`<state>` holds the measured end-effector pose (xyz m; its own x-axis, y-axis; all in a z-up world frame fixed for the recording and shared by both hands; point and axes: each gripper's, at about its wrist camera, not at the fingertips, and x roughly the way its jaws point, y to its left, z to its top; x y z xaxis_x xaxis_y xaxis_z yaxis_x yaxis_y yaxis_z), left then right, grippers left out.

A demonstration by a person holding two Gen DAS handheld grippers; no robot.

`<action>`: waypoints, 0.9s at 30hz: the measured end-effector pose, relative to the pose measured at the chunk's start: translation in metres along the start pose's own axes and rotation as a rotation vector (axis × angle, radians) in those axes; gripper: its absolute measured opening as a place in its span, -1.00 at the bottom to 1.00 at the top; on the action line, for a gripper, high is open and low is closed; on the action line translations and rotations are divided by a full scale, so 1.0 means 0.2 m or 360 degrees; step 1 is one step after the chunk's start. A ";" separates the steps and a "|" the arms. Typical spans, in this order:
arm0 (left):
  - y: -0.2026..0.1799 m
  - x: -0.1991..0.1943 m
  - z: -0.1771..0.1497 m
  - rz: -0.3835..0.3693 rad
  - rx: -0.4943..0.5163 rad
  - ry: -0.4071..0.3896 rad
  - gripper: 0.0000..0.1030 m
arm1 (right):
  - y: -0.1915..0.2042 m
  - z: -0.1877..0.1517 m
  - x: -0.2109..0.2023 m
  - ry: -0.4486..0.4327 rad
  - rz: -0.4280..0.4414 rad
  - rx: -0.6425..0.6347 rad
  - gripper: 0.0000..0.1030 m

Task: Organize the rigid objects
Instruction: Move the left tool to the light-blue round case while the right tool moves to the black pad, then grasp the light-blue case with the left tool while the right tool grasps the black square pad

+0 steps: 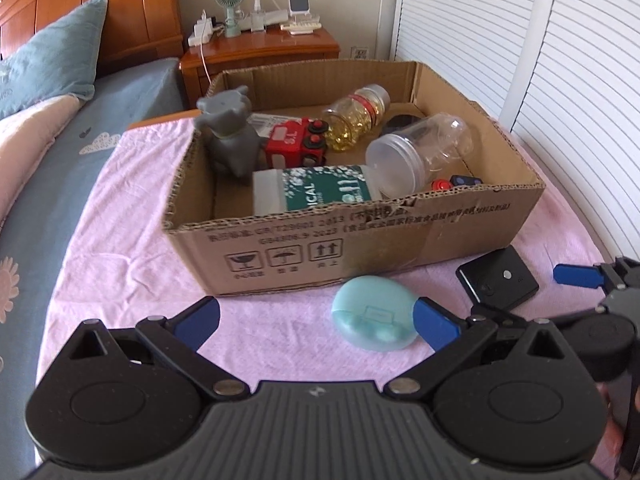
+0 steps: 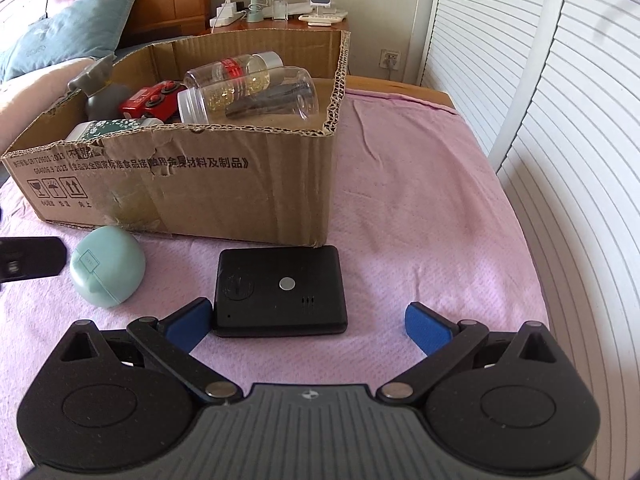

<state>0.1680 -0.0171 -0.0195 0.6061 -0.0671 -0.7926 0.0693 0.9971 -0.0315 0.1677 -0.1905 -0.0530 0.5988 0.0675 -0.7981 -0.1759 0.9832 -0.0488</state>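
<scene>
A cardboard box [image 1: 400, 236] [image 2: 240, 196] stands on the pink cloth and holds a grey animal figure [image 1: 230, 132], a red toy truck [image 1: 296, 144], a green-labelled bottle [image 1: 316, 194], a capsule bottle [image 1: 356, 116] and a clear jar [image 1: 420, 152]. A mint oval case [image 1: 374, 312] [image 2: 107, 271] and a black flat device [image 1: 498, 278] [image 2: 280, 290] lie in front of the box. My left gripper [image 1: 316, 326] is open, its right pad beside the mint case. My right gripper [image 2: 308, 324] is open, its left pad against the black device's left edge.
The pink cloth [image 2: 420, 220] covers a table beside a bed with a blue pillow [image 1: 56, 56]. A wooden nightstand [image 1: 260, 52] with a small fan and chargers stands behind the box. White louvered doors [image 2: 560, 160] run along the right.
</scene>
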 end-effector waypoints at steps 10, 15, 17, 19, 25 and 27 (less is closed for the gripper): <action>-0.10 0.18 0.02 0.0096 -0.0076 0.0040 0.99 | -0.02 -0.04 -0.03 -0.0040 0.0071 -0.0086 1.00; -0.07 0.16 -0.02 0.0092 -0.0079 0.0036 0.99 | -0.01 -0.04 -0.03 -0.0043 0.0070 -0.0086 1.00; -0.03 0.14 -0.04 0.0098 -0.0100 0.0052 0.99 | -0.01 -0.04 -0.03 -0.0046 0.0067 -0.0084 1.00; 0.01 0.13 -0.07 0.0107 -0.0104 0.0071 0.99 | -0.01 -0.04 -0.03 -0.0048 0.0064 -0.0080 1.00; 0.08 0.12 -0.14 0.0164 -0.0081 0.0083 0.99 | 0.00 -0.05 -0.03 -0.0053 0.0061 -0.0077 1.00; 0.10 0.12 -0.15 0.0141 -0.0112 0.0071 0.99 | 0.00 -0.05 -0.03 -0.0061 0.0063 -0.0078 1.00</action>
<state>0.1604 0.0024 -0.0573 0.5714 0.0213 -0.8204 -0.0396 0.9992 -0.0016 0.1561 -0.1928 -0.0545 0.6197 0.1134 -0.7766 -0.2375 0.9702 -0.0479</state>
